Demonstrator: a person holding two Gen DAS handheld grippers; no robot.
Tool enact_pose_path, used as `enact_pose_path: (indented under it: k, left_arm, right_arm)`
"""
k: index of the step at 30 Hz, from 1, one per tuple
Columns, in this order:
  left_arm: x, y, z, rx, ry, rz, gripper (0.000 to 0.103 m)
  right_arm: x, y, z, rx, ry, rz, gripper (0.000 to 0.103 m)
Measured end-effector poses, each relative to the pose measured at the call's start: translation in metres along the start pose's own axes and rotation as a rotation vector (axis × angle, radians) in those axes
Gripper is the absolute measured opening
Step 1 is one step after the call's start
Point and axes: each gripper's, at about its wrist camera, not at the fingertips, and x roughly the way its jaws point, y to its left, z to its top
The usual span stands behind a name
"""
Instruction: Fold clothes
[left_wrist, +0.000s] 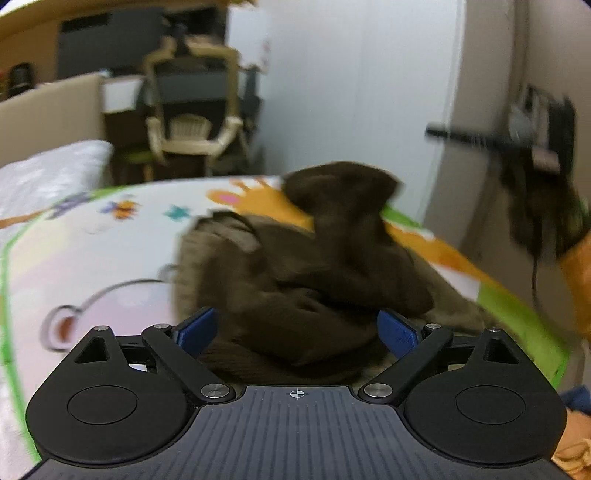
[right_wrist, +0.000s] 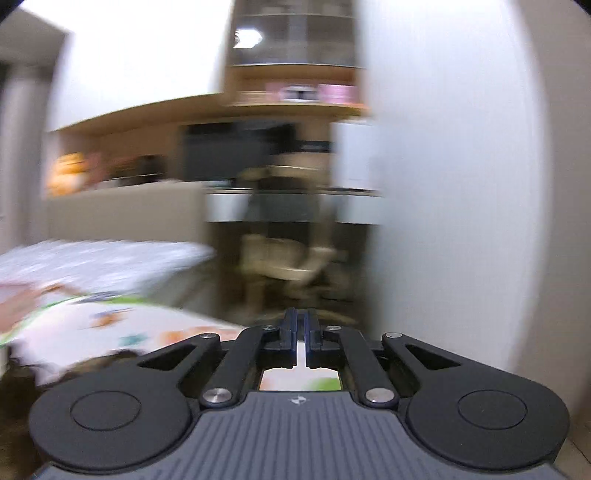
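A dark brown garment (left_wrist: 314, 266) lies crumpled in a heap on a colourful cartoon-print mat (left_wrist: 110, 236). My left gripper (left_wrist: 297, 328) is open and low over the heap's near edge. Its blue pads (left_wrist: 195, 330) stand wide apart on either side of the fabric, gripping nothing. My right gripper (left_wrist: 480, 138) shows blurred at the upper right of the left wrist view, raised above the mat's right side. In its own view the right gripper (right_wrist: 301, 332) is shut, with only a thin slit between the fingers and no cloth seen there. A sliver of the garment (right_wrist: 107, 360) shows at the lower left.
A white patterned quilt (left_wrist: 55, 170) lies at the mat's far left. Beyond the bed stand a beige plastic chair (left_wrist: 192, 129) and a desk with dark shelving. A white wall (left_wrist: 351, 92) rises close behind the garment. An orange sleeve (left_wrist: 580, 266) sits at the right edge.
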Motion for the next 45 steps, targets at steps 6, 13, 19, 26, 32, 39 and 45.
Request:
enact_pose_path:
  k: [6, 13, 19, 26, 32, 39, 45]
  left_arm:
    - [0.050, -0.026, -0.003, 0.140, 0.096, 0.017, 0.097]
    - [0.046, -0.009, -0.003, 0.085, 0.098, -0.012, 0.097]
    - [0.028, -0.011, -0.009, 0.116, 0.111, 0.003, 0.097]
    - [0.026, -0.018, 0.004, 0.127, 0.064, -0.006, 0.098]
    - [0.062, -0.030, 0.002, 0.138, 0.109, 0.002, 0.098]
    - [0.082, -0.028, 0.001, 0.149, 0.114, 0.028, 0.093]
    - [0.065, 0.003, 0.020, 0.137, 0.019, 0.051, 0.021]
  right_arm:
    - [-0.018, 0.034, -0.042, -0.098, 0.139, 0.283, 0.057]
    - [-0.021, 0.138, -0.055, -0.200, 0.234, 0.718, 0.062]
    - [0.019, 0.180, -0.070, -0.161, 0.370, 0.841, 0.033]
    - [0.032, 0.093, -0.010, 0.032, 0.111, 0.418, 0.015]
    - [0.049, 0.001, -0.009, 0.023, 0.011, -0.087, 0.015]
    - [0.068, -0.003, -0.055, 0.058, 0.147, -0.077, 0.015]
    - [0.069, 0.016, -0.050, -0.005, 0.149, -0.070, 0.015]
